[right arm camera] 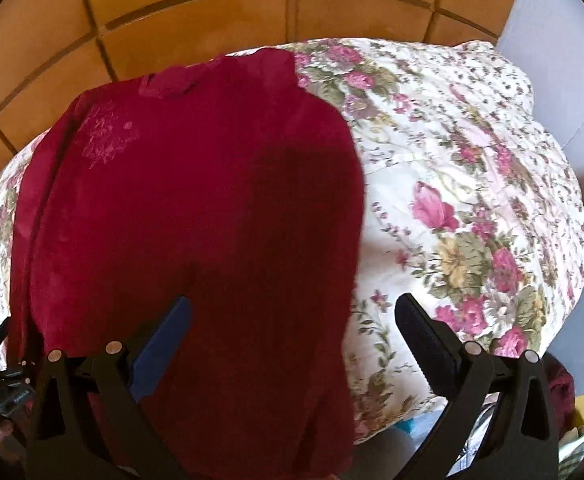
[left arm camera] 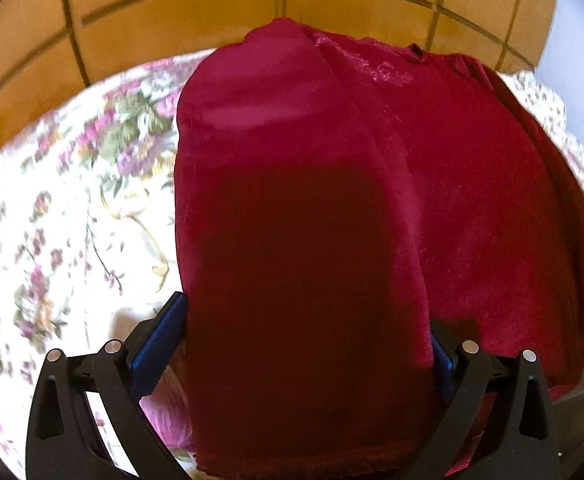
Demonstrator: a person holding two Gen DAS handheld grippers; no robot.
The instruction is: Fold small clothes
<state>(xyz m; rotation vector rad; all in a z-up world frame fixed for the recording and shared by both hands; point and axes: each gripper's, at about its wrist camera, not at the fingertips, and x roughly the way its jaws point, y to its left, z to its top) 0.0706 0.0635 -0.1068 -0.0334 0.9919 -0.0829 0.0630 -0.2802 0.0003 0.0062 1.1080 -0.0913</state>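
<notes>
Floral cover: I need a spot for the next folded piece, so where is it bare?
Bare floral cover lies right of the red garment, out to its edge, and a strip on the garment's left, toward the tiled floor. The middle is crowded.

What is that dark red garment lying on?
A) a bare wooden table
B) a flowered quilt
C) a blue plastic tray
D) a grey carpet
B: the dark red garment is spread over a cream quilt printed with pink flowers, and orange floor tiles show beyond the quilt's edge.
</notes>
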